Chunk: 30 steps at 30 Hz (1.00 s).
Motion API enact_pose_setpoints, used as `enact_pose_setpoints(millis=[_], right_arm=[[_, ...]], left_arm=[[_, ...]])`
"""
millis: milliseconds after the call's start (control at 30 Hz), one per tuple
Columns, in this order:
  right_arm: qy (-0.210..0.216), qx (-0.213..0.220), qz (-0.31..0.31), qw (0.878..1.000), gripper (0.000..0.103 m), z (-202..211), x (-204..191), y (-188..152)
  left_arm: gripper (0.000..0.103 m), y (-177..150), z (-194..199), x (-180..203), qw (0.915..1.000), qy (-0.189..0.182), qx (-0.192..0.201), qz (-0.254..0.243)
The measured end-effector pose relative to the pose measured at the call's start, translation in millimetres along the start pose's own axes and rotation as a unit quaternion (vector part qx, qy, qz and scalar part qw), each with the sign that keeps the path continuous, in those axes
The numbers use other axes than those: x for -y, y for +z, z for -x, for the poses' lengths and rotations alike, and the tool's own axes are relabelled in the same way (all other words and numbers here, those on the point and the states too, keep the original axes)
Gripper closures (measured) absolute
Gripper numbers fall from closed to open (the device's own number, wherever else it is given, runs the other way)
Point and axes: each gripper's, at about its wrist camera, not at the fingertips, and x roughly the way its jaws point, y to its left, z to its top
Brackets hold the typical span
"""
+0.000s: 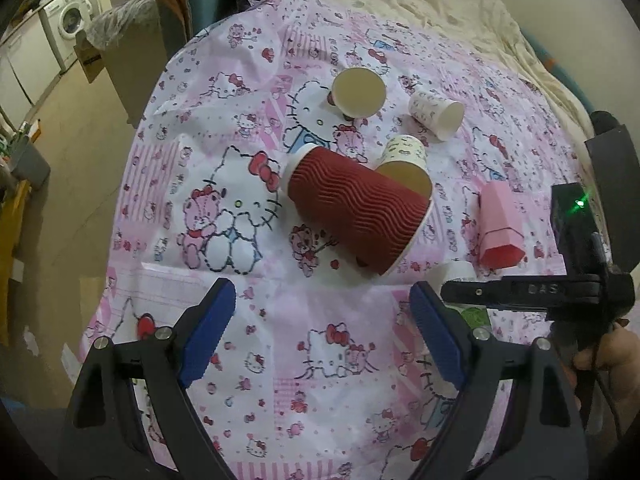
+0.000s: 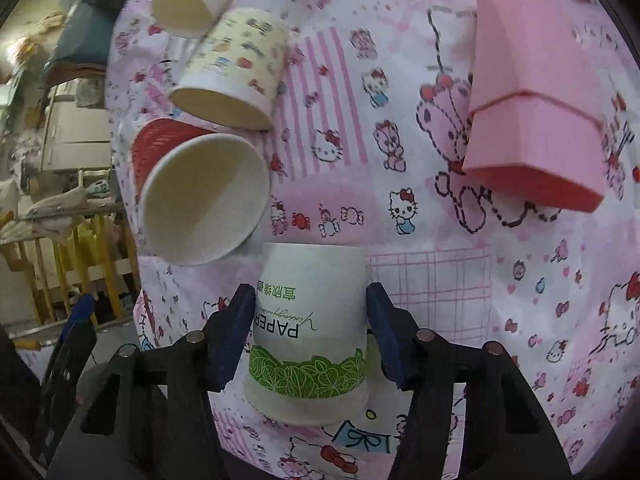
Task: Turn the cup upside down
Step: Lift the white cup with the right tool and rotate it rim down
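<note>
In the right wrist view, a white paper cup (image 2: 308, 332) with a green leaf band and upside-down "PAPER" print stands rim-down on the cloth. My right gripper (image 2: 310, 300) has its blue pads on both sides of it and is shut on it. In the left wrist view, my left gripper (image 1: 322, 304) is open and empty above the cloth, just in front of a red ribbed cup (image 1: 356, 208) lying on its side. The right gripper's body (image 1: 520, 292) shows at the right edge there, with the white cup (image 1: 460, 270) mostly hidden behind it.
Several more cups lie on their sides on the Hello Kitty cloth (image 1: 280, 360): a patterned cream cup (image 1: 404, 160), a small white cup (image 1: 436, 114) and a plain cup (image 1: 358, 92). A pink folded cup (image 1: 500, 228) lies at the right. The table's left edge drops to the floor.
</note>
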Motion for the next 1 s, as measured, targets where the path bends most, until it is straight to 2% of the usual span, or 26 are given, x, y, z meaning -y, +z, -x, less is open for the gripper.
enact_pose_setpoints(millis=[133,200,300,433,533,667,800,1000], right_arm=[[0.030,0.043,0.016,0.998,0.044,27,-1,-9],[0.039,0.093,0.036,0.994,0.044,53,-3,-19],[0.055,0.138,0.053,0.987,0.044,75,-4,-32],[0.077,0.165,0.045,0.982,0.044,79,9,-36],[0.087,0.155,0.035,0.983,0.044,69,10,-32],[0.088,0.150,0.052,0.984,0.044,58,-5,-33],[0.090,0.145,0.066,0.983,0.044,54,-15,-36],[0.090,0.142,0.076,0.983,0.044,56,-16,-37]], left_arm=[[0.017,-2,1,10,0.9996,-0.025,0.007,-0.014],[0.017,-5,2,18,0.9986,-0.046,0.010,-0.022],[0.017,-9,7,32,0.9965,-0.071,0.016,-0.040],[0.017,-16,9,53,0.9913,-0.106,0.016,-0.077],[0.017,-24,9,67,0.9859,-0.127,0.013,-0.109],[0.017,-29,4,74,0.9817,-0.151,-0.004,-0.115],[0.017,-30,-3,76,0.9830,-0.136,-0.011,-0.123],[0.017,-31,-18,66,0.9871,-0.116,-0.039,-0.103]])
